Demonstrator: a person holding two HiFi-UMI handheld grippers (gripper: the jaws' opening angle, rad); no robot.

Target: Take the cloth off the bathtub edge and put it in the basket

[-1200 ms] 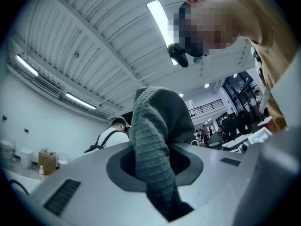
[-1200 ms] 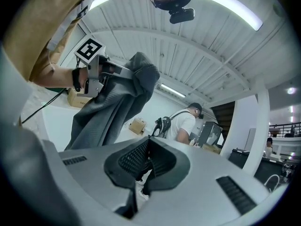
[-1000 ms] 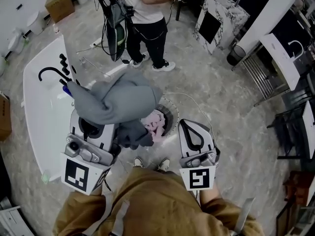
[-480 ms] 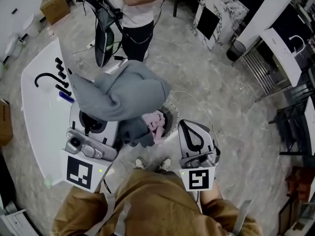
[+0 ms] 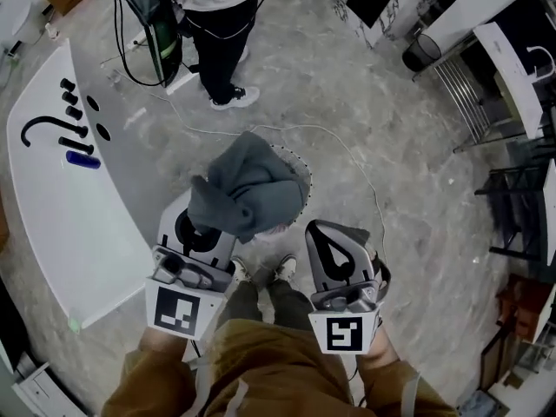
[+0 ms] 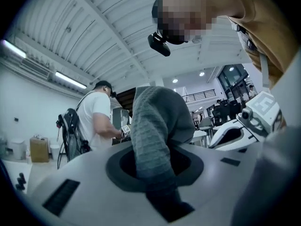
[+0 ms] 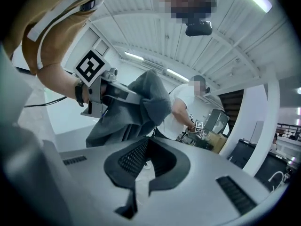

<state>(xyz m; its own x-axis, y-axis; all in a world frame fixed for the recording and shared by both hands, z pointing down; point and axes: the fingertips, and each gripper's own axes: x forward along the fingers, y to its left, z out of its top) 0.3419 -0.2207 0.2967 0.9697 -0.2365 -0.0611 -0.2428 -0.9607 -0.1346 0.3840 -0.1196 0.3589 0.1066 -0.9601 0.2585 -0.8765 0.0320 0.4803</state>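
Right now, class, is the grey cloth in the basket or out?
Out: the grey cloth hangs bunched from the left tongs, over the basket.

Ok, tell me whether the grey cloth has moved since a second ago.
Yes. The grey cloth no longer overlaps the white bathtub; it now hangs over the basket, to the tub's right.

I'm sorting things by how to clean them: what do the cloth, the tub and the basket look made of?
Cloth: soft grey knit or terry with a matte finish. Ribbed texture shows in the left gripper view, and it drapes in folds.
Tub: probably acrylic or enamel, going by its smooth, uniform white surface.
Basket: mostly hidden under the cloth. The rim's row of holes suggests plastic, but that is uncertain.
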